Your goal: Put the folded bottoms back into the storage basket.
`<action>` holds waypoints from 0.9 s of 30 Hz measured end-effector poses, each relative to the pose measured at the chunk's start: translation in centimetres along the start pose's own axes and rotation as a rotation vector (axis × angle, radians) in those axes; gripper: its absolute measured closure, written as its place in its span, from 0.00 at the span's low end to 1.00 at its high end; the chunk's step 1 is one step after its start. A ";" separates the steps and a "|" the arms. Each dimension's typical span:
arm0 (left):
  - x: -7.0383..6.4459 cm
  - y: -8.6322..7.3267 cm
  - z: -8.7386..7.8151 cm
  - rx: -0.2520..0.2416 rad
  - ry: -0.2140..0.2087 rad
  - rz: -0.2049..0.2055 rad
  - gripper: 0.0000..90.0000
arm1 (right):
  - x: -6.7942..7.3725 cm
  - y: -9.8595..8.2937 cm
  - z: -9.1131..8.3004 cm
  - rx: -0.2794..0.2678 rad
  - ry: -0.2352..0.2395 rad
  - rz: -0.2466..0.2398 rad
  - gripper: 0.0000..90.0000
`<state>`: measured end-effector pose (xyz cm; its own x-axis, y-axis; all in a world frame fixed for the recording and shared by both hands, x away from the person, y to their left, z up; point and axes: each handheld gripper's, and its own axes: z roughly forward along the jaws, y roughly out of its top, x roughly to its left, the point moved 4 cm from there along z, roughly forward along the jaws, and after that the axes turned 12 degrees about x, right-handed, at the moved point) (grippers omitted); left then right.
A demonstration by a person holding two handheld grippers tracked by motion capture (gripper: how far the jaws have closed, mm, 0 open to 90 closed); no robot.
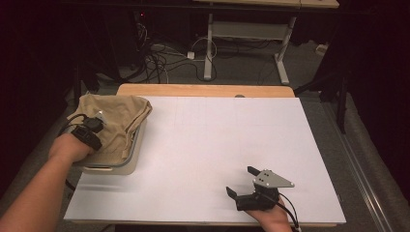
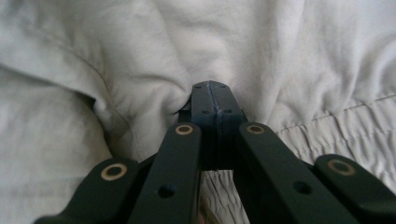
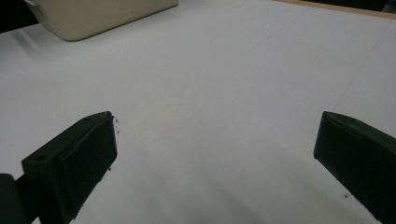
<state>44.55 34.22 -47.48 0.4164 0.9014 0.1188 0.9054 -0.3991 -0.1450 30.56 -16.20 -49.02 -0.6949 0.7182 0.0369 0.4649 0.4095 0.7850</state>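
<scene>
A tan cloth (image 1: 116, 112) lies bunched in a cream bin (image 1: 129, 162) at the table's left edge. My left gripper (image 1: 98, 119) reaches down into the cloth from the person's left hand. In the left gripper view the cloth (image 2: 140, 56) looks pale, and the left gripper (image 2: 212, 88) has its jaws pressed together with fabric puckered around the tips. My right gripper (image 1: 241, 181) rests low over the white table near the front right, its jaws spread wide. In the right gripper view the right gripper (image 3: 217, 135) has bare table between its fingers.
A white sheet (image 1: 217, 140) covers the table, with a wooden edge (image 1: 203, 90) at the back. The bin (image 3: 102, 16) stands far ahead of the right gripper. Beyond the table are cables (image 1: 159, 60) and a desk's legs (image 1: 209, 48) on the floor.
</scene>
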 end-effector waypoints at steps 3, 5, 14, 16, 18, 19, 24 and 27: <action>-0.2 0.2 0.1 0.005 0.014 0.005 0.97 | 0.0 0.0 0.0 -0.001 -0.002 -0.004 0.00; -0.1 0.1 0.0 0.002 0.005 0.004 0.97 | 0.0 0.0 0.0 -0.001 -0.004 -0.005 0.00; 0.9 -0.1 -1.8 -0.120 -0.104 -0.027 0.97 | -0.4 -0.3 -0.1 0.001 -0.021 -0.002 0.00; 1.6 0.0 -2.3 -0.147 -0.105 -0.052 0.97 | -0.4 -0.3 -0.1 -0.001 -0.021 0.000 0.00; 2.2 0.1 -2.8 -0.184 -0.118 -0.074 0.97 | -0.4 -0.2 -0.1 -0.002 -0.021 -0.001 0.00; 2.4 0.2 -3.1 -0.199 -0.127 -0.083 0.97 | -0.3 -0.2 -0.1 -0.002 -0.022 -0.003 0.00; 3.5 1.3 -4.2 -0.277 -0.131 -0.122 0.97 | -0.2 -0.2 -0.1 -0.003 -0.018 -0.004 0.00; 4.1 2.3 -4.9 -0.327 -0.114 -0.128 0.97 | 0.0 -0.1 0.0 -0.004 -0.012 -0.005 0.00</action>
<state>48.71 36.18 -42.56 0.3024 0.9532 0.0028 0.9360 -0.2975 0.1881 30.52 -16.29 -49.11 -0.6908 0.7226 0.0252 0.4586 0.4109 0.7879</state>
